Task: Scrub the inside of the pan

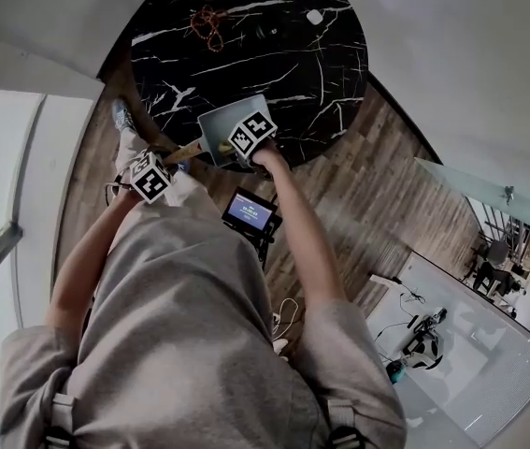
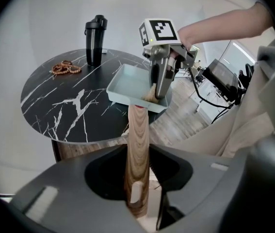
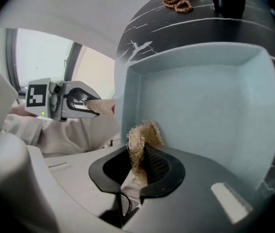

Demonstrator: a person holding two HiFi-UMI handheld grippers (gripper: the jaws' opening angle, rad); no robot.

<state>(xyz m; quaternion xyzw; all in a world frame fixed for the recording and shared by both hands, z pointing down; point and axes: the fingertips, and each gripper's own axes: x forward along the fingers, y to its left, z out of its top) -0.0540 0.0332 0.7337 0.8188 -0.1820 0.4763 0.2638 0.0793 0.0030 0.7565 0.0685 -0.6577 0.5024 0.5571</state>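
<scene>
Step in hand, I'd say: start of the scrub. Left gripper [image 2: 138, 188] steadies, right gripper [image 3: 137, 161] works.

Left jaws are part-closed & clamped on the wooden handle [image 2: 138, 140], which runs straight out btwn them. Right jaws are pinched nearly together on a tan fibrous scrub pad [image 3: 139, 140], its tuft poking out past the tips.

Pan [image 3: 210, 115] is pale blue & square. It sits dead ahead of the left jaws at the handle's far end. Its bare floor is just beyond the right jaws' tips, pad at or v. near the near wall; contact not clear.

To do it well:
- keep the left grip firm so the pan can't twist under the push
- press the pad flat on the floor, not on edge
- work into the corners w/ short strokes
- don't shove the pan off the bench [image 2: 64, 106], since it's at the rim nearest the jaws

Long axis runs along the handle: handle end points back into the left jaws, pan body points away over the bench, open side up. Bottle [image 2: 95, 39] & beads [image 2: 65, 68] are well beyond the pan.
</scene>
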